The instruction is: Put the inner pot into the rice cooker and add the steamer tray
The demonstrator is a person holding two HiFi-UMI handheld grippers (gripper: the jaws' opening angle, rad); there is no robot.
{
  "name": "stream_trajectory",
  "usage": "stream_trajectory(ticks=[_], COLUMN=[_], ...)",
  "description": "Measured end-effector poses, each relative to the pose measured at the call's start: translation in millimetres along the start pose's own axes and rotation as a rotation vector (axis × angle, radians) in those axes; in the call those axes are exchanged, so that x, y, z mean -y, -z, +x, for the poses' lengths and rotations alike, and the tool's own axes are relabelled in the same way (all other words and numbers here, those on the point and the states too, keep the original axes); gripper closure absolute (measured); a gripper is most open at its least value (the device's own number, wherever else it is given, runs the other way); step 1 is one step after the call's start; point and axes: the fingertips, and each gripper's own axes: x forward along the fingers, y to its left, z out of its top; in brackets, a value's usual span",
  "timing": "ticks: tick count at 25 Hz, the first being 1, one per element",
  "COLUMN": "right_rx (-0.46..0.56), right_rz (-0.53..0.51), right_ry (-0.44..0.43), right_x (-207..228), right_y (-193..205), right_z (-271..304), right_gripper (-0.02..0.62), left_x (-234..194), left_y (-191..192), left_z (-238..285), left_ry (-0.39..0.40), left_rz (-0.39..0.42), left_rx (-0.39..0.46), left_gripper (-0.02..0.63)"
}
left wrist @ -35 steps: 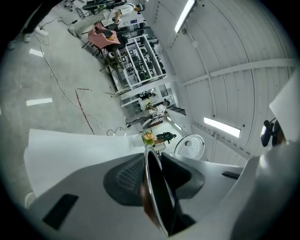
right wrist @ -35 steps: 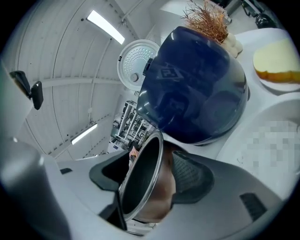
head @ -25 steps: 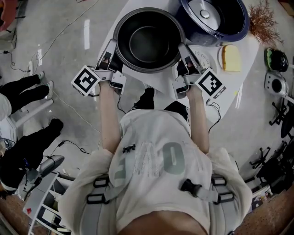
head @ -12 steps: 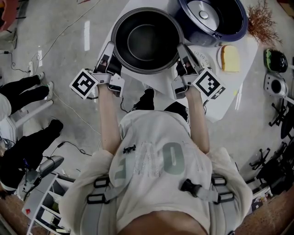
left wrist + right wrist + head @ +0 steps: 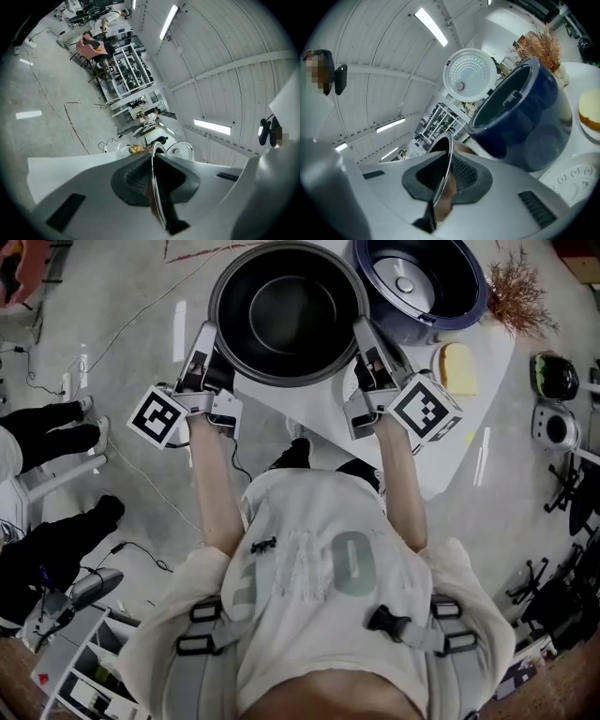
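I have the inner pot (image 5: 286,310) raised higher than a second ago, above the near edge of the table (image 5: 487,357) and beside the open rice cooker (image 5: 417,282). My left gripper (image 5: 211,345) pinches its left rim. The right gripper (image 5: 366,338), its jaws just closed tighter, pinches the right rim.

A white table (image 5: 441,442) is carrying a dark blue rice cooker (image 5: 417,287), which is standing with its lid open. A yellow block (image 5: 457,368) is lying just beside the cooker. A dried brown sprig (image 5: 511,287) is sitting near the far edge. A flat white tray (image 5: 574,180) is lying in front of the cooker.
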Motion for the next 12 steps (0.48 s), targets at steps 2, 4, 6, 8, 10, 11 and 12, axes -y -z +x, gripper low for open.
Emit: stream_trajectory(ticks=[2,4,6,8,10,11,12], right_rx=[0.022,0.048,0.073,0.099,0.126,0.141,0.157], right_rz=[-0.021,-0.039,-0.061,-0.086,-0.114,-0.129,-0.143], right_ry=[-0.027,-0.054,-0.08,-0.106,-0.125,-0.132,-0.136], right_x=[-13.0,-26.6,-40.9,-53.6,-63.5,-67.8,-71.8], right_y=[-12.2,-25.4,-38.7,-53.9,-71.7,-81.5,-91.4], right_z=[-1.0,-3.4,-5.7,-7.7,-10.8,-13.0,-15.9], right_gripper=[0.555,0.557,0.557,0.557,0.557,0.556,0.555], left_x=[16.3,35.8,55.7,75.8,96.6,107.3,118.1], left_y=[-7.5,-15.7,-24.6,-32.5,-37.6,-39.3,-40.2], left_z=[0.6,1.2,1.5,4.6,12.3,17.2,22.3], left_ry=[0.026,0.061,0.094,0.128,0.165,0.184,0.203], left_rz=[0.028,0.049,0.073,0.107,0.141,0.156,0.171], left_rx=[0.016,0.032,0.047,0.062,0.071,0.073,0.073], left_gripper=[0.571,0.571,0.571,0.571,0.571,0.571,0.571])
